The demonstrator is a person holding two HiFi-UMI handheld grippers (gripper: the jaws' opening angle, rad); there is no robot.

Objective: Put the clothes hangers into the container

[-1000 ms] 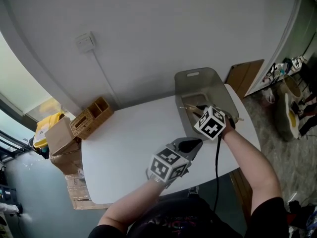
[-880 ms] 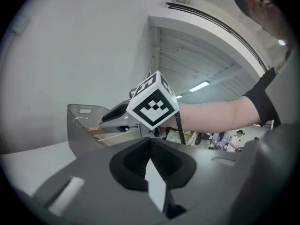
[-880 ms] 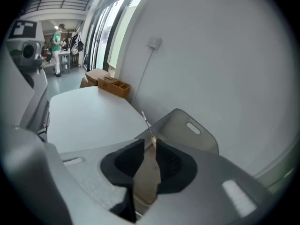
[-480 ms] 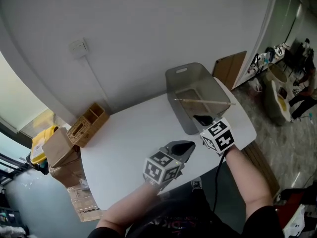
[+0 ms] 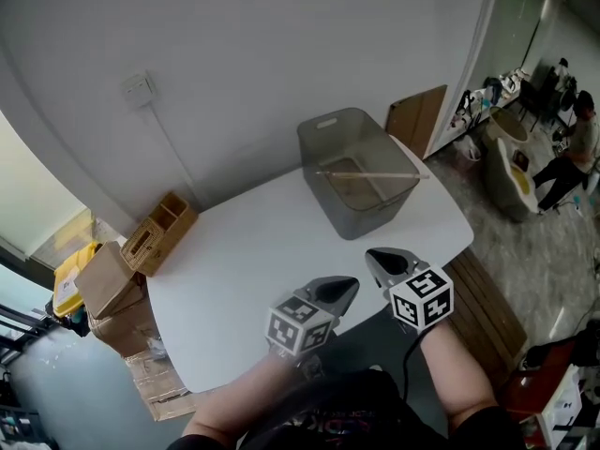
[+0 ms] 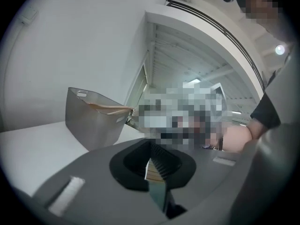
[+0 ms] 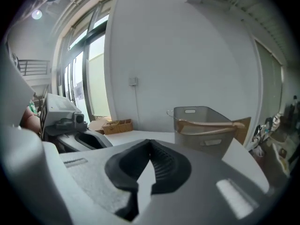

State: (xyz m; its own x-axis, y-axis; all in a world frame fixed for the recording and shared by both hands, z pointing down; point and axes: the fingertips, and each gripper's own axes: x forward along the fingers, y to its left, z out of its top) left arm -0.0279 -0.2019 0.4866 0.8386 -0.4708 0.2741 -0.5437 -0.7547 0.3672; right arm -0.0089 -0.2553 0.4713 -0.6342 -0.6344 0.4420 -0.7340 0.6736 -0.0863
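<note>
1. Finishing up: hanger lies across container, ends on rim.
2. L gripper & R gripper: jaws pressed together, empty, well apart from container.
3. Next: prob. done; no more hangers seen on table.

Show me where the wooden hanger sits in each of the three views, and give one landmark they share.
Head view: the wooden hanger lies across the top of the grey container, upper centre-right.
Left gripper view: hanger left of centre, atop the container.
Right gripper view: hanger right of centre, across the container's top.
Shared landmark: the grey container.
</note>
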